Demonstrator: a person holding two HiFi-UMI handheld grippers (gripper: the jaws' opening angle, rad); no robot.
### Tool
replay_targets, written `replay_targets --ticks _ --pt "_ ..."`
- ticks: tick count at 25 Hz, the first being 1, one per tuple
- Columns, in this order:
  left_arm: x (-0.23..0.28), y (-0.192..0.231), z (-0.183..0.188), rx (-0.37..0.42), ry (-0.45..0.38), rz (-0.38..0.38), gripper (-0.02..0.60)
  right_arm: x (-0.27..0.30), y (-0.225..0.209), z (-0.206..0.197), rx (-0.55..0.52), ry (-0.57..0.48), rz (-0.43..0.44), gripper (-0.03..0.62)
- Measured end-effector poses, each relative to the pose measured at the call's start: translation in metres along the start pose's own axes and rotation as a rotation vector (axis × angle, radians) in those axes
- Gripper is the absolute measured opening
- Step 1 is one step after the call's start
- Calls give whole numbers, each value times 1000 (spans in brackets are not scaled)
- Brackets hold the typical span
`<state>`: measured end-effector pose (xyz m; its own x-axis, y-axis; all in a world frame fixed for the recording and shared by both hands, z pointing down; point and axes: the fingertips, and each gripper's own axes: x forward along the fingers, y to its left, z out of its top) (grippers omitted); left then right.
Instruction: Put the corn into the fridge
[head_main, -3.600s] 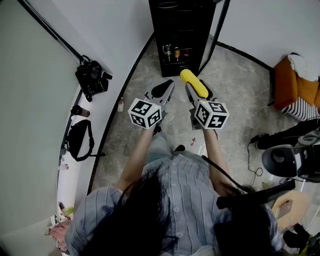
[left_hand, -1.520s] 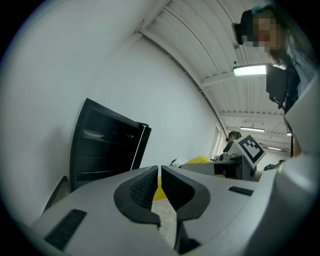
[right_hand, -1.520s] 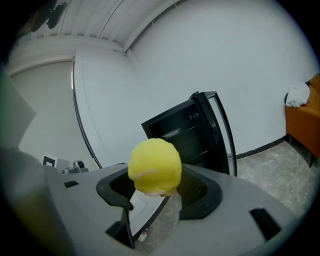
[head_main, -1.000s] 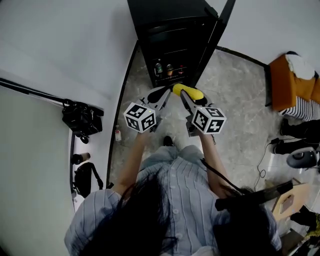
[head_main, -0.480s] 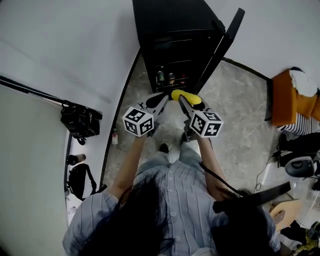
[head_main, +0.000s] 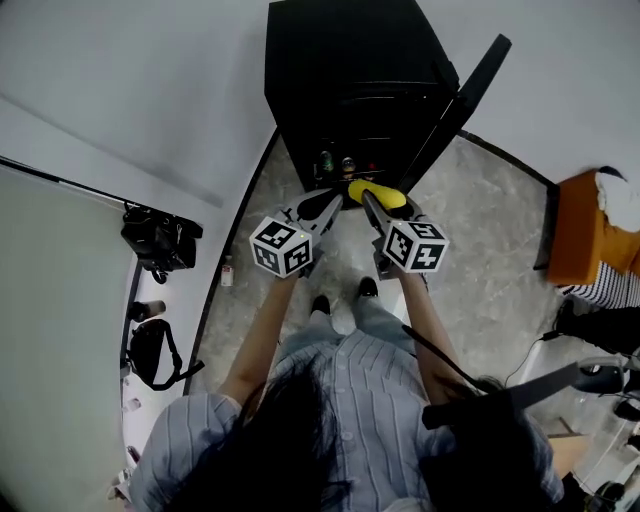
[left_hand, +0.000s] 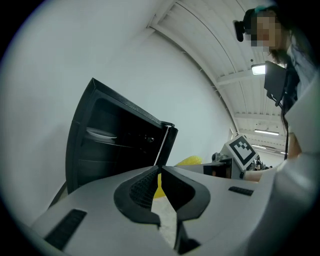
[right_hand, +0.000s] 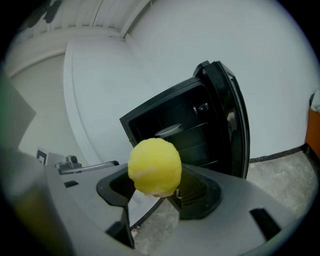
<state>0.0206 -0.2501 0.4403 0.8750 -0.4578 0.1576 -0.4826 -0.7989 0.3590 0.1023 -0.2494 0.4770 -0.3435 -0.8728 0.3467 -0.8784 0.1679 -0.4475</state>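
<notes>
Corn: yellow cob (head_main: 377, 192), clamped in the right gripper (head_main: 385, 205), just in front of the fridge's (head_main: 350, 60) open front and still outside it; rounded end (right_hand: 154, 166) aimed toward the dark shelves.
Right gripper: jaws parted to the cob's width and pressed against its two sides (right_hand: 152, 192); marker cube (head_main: 414, 245) on the side away from the fridge.
Left gripper: jaws (left_hand: 159, 172) drawn together at the tips, nothing between them; held just in front of the fridge (head_main: 325, 205), close beside the right gripper, its own marker cube (head_main: 282, 246) behind it.
Fridge: black, small, standing against a white wall; shelves dark inside (right_hand: 175, 125).
Fridge door: swung wide open at the fridge's right (head_main: 465, 90).
Bottles: a few small ones (head_main: 335, 160) on a low shelf inside the fridge, beyond the gripper tips.
Floor: grey stone-patterned (head_main: 480, 260), spreading out from the fridge's foot.
Black bag: on the floor (head_main: 158, 240), well left of the fridge.
Orange seat: well right of the fridge (head_main: 580, 235), beyond the open door.
</notes>
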Motion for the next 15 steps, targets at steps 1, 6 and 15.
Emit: replay_targets --ticks 1,6,15 --pt "7 1 0 -4 -3 5 11 5 -6 2 -12 9 5 247" --pt "35 11 -7 -16 -12 41 11 34 -36 7 -45 49 31 247" --pt "69 33 -23 25 23 56 11 91 -77 13 -51 49 59 247"
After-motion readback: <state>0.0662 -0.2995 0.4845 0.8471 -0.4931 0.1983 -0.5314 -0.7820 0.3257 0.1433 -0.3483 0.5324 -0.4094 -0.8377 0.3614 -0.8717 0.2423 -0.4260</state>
